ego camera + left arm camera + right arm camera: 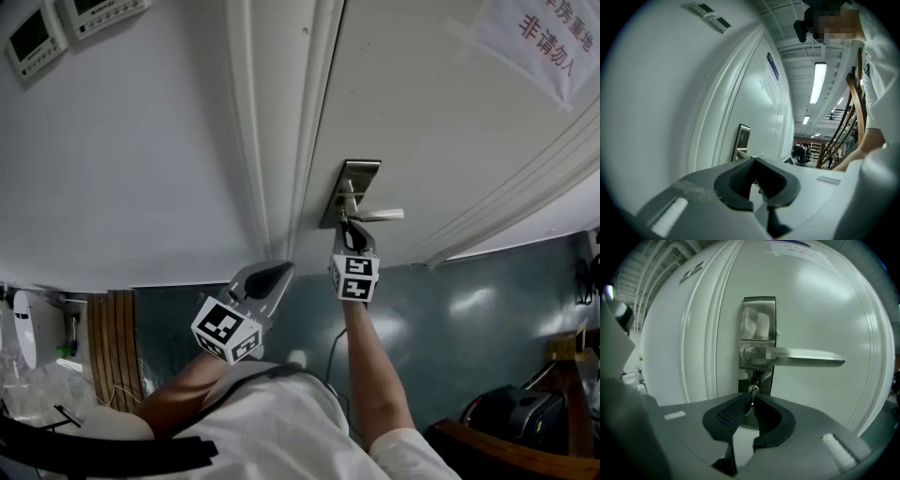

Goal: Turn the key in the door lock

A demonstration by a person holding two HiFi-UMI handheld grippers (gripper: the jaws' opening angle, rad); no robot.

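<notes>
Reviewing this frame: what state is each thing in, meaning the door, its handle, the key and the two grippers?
door: shut in its frame.
lever handle: level, not pressed down.
key: in the lock below the handle, its head edge-on.
right gripper: closed on the key's head.
left gripper: jaws together, holding nothing.

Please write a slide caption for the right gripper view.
Right gripper holds the key in the lock plate, below the lever handle.

Paper notice on door, red characters "非请勿入"
</notes>
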